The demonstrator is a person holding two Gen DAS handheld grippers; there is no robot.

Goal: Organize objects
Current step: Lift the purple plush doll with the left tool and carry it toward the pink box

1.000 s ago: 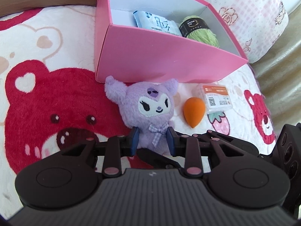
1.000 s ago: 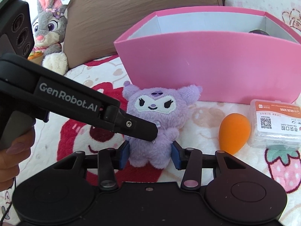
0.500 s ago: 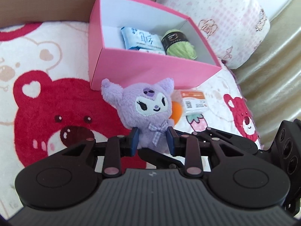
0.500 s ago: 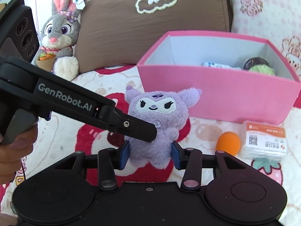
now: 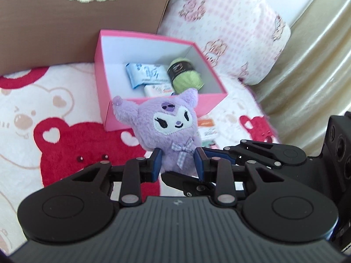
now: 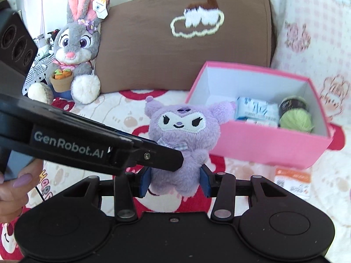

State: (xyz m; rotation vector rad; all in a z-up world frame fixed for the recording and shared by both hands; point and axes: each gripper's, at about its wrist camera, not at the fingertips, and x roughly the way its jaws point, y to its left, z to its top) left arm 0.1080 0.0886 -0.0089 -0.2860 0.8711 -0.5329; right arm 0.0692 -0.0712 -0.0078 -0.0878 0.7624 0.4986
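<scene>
plush [image 5: 173, 131]: lilac, white face patch, gingham bow. box [image 5: 105, 100]: pink outside, white inside. yarn [image 5: 186, 80]: pale green, black band. packet [image 5: 145, 74]: light blue. cushion [image 6: 140, 50]: brown, white cloud outlined cream. blanket [image 5: 65, 131]: cream, red bears. tool pads [image 5: 156, 161]: blue.

A: What is different now?
B: The purple plush toy [image 5: 171, 129] was resting on the blanket [image 5: 26, 100]; now both grippers have lifted it up.
A: And the pink box [image 6: 258, 146]?
B: It looks lower and farther, its inside more visible.
</scene>
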